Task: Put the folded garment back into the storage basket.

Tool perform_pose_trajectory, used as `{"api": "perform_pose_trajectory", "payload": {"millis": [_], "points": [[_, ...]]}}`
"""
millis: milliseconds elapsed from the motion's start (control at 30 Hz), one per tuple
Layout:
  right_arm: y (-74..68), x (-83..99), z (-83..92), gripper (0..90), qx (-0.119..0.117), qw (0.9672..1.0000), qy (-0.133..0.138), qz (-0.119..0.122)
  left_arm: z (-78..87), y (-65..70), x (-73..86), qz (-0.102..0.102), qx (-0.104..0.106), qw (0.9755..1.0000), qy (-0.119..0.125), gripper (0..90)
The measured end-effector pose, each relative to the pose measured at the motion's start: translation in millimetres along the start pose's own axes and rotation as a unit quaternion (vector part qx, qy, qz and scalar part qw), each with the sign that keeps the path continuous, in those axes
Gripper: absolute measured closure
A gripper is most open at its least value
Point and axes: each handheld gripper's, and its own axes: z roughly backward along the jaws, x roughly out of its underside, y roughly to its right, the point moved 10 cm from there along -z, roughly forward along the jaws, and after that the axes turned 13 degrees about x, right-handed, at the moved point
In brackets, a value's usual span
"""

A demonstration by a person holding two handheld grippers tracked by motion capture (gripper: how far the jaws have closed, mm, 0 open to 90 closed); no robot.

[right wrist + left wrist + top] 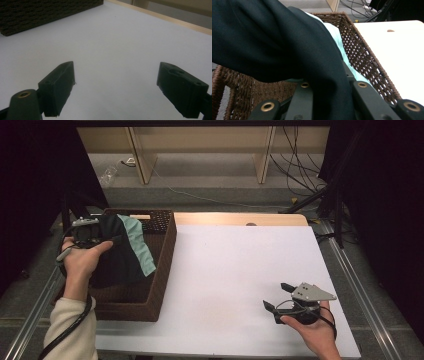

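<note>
Dark cloth (116,255) with a mint lining clamped in the left gripper (92,240), hanging straight below it into the wicker basket (162,270). Right gripper (284,297), jaws apart and empty, sits well off across the white table (235,270); left is nearer.

Right tool (116,87) in shot, jaws rising from the bottom, spread wide with bare counter (117,45) showing between them. Left jaw stubby and wedge-shaped, a brass-ringed screw hole low beside it; right jaw blocky, two round recesses on its face. Nothing between the pads. White counter runs away ahead, a pale wooden strip (175,21) along its far edge. Up at the top-left corner, the dark woven wall of a basket (47,11) stands on the counter, well apart from the jaws.
</note>
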Motion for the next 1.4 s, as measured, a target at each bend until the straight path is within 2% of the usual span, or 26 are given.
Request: {"api": "perform_pose_trajectory", "payload": {"millis": [300, 567, 833, 1100, 1200, 1400], "points": [[-0.1, -0.1, 0.1, 15.7, 0.0, 1.0, 0.0, 0.0, -6.3, -4.3, 7.0, 0.003, 0.004, 0.9999, -0.016, 77.5], [0.0, 0.0, 0.1, 15.7, 0.0, 1.0, 0.0, 0.0, -15.5, -1.5, 12.6, -0.009, 0.008, 0.9993, -0.034, 77.5], [0.1, 0.3, 0.1, 15.7, 0.0, 1.0, -0.001, 0.001, -27.8, 5.5, 18.4, -0.02, 0.025, 0.998, -0.055, 77.4], [0.6, 0.5, -0.5, 15.6, 0.002, 1.0, -0.003, -0.002, -44.5, 10.3, 20.4, -0.035, 0.04, 0.9961, -0.071, 77.3], [0.9, 0.9, -0.8, 15.6, 0.003, 1.0, -0.004, -0.001, -53.9, 9.8, 22.5, -0.044, 0.043, 0.9947, -0.083, 77.2], [0.8, 0.7, -1.1, 15.6, 0.004, 1.0, -0.003, 0.0, -73.5, 5.8, 33.5, -0.033, 0.058, 0.9931, -0.097, 76.9]]}}
